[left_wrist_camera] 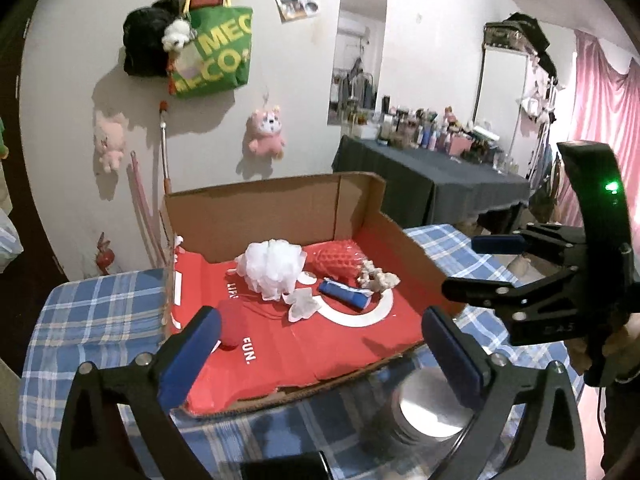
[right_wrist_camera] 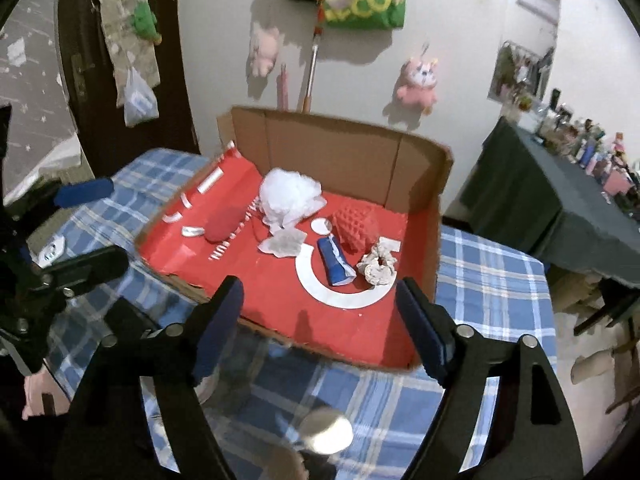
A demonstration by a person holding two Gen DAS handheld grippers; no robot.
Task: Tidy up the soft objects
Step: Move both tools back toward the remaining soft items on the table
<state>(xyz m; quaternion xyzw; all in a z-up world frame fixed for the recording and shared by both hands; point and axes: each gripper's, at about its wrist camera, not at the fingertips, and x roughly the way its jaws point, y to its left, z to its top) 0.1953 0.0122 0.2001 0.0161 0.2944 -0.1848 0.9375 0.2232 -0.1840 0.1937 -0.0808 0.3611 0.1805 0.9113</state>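
Hovering at the near edge of the cardboard box [left_wrist_camera: 276,208], the left gripper [left_wrist_camera: 320,344] has its blue-padded fingers spread wide with nothing between them. The right gripper [right_wrist_camera: 320,320] also stands open and empty. Inside the box, on its red floor, lie a white mesh pouf [right_wrist_camera: 290,196] at the far side, a red ball [right_wrist_camera: 222,226] to its left, a red knobbly toy [right_wrist_camera: 356,226] to the right, a blue roll [right_wrist_camera: 334,262] nearer, and what looks like a cream scrunchie [right_wrist_camera: 378,266] just right of the roll. The box sits on a blue plaid cloth [right_wrist_camera: 488,280].
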